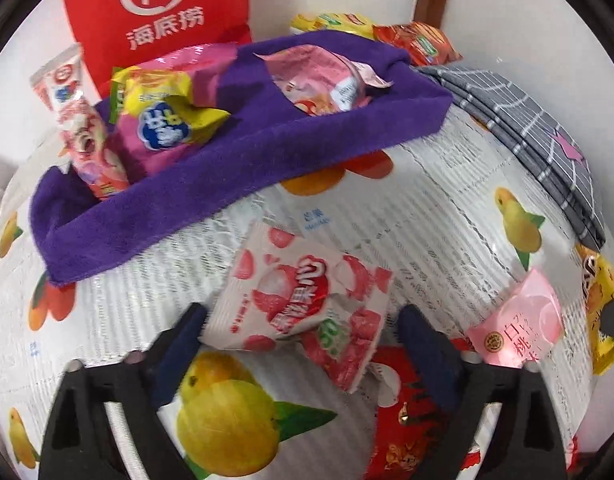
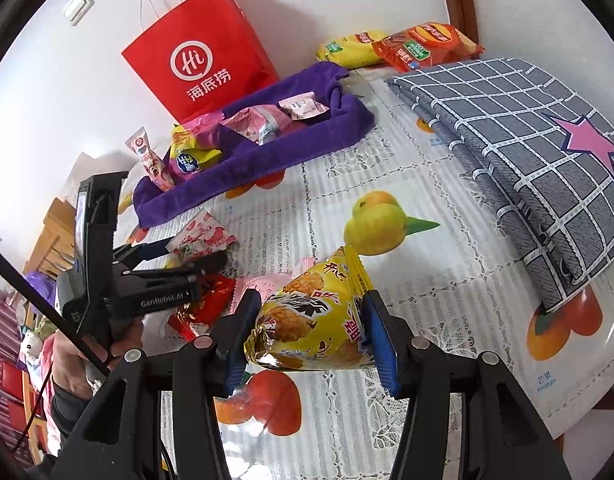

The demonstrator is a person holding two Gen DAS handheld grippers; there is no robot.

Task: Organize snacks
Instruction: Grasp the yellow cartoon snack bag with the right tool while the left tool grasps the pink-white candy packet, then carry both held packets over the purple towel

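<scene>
Lychee snack pkt (image 1: 307, 312) lay flat on the bench (image 1: 447, 240), directly ahead of the left tool (image 1: 303, 320), between its wide-open fingers w/o being pinched; long axis ran diagonally across the gap. Purple towel tray (image 1: 243, 152) sat beyond it. Right tool (image 2: 311, 332) gripped a yellow snack bag (image 2: 315, 316), farther off.

red snack packet (image 1: 411, 412) | half hidden by right finger, bottom edge
</scene>
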